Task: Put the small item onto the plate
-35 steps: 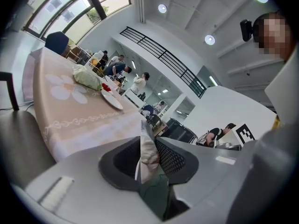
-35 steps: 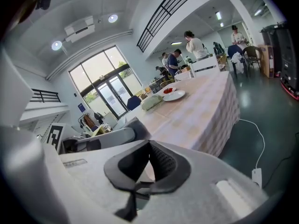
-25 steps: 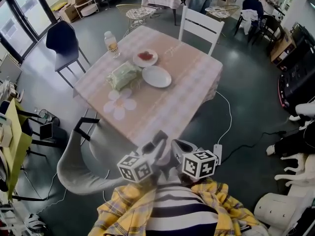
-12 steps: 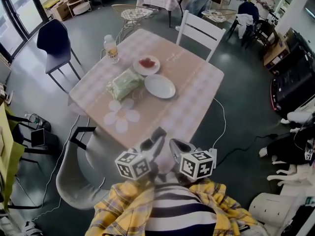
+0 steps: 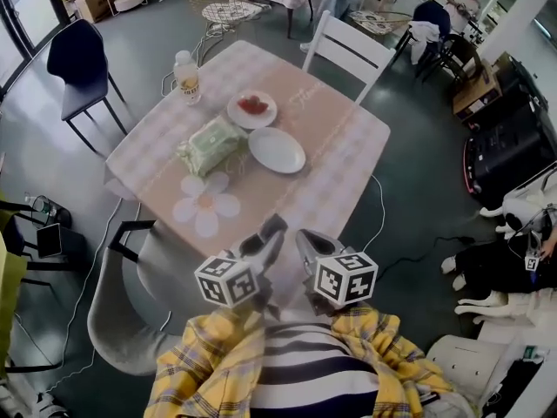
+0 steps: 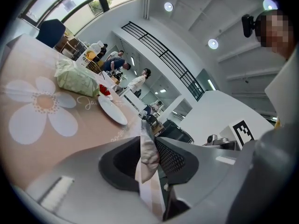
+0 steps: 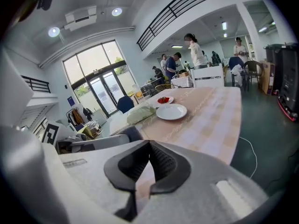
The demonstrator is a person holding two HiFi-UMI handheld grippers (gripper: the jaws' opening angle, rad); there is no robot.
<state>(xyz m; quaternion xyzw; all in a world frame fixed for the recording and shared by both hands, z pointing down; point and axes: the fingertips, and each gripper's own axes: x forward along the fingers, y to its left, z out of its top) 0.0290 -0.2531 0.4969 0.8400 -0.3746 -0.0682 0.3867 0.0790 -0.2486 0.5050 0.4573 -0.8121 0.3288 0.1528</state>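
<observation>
1. The counter (image 5: 339, 159), under a pink checked cloth, lies at 12 o'clock from both tools. I judge this to be the approach step.
2. Left tool (image 6: 148, 140): jaws slightly apart, gripping nothing. Right tool (image 7: 149, 143): jaws together, empty.
3. The empty white plate (image 5: 277, 149) sits mid-counter.
4. At its 11 o'clock, a small dish (image 5: 266, 120) holds the red item (image 5: 253, 104). Next, 1 tool must reach it and close gently.
</observation>
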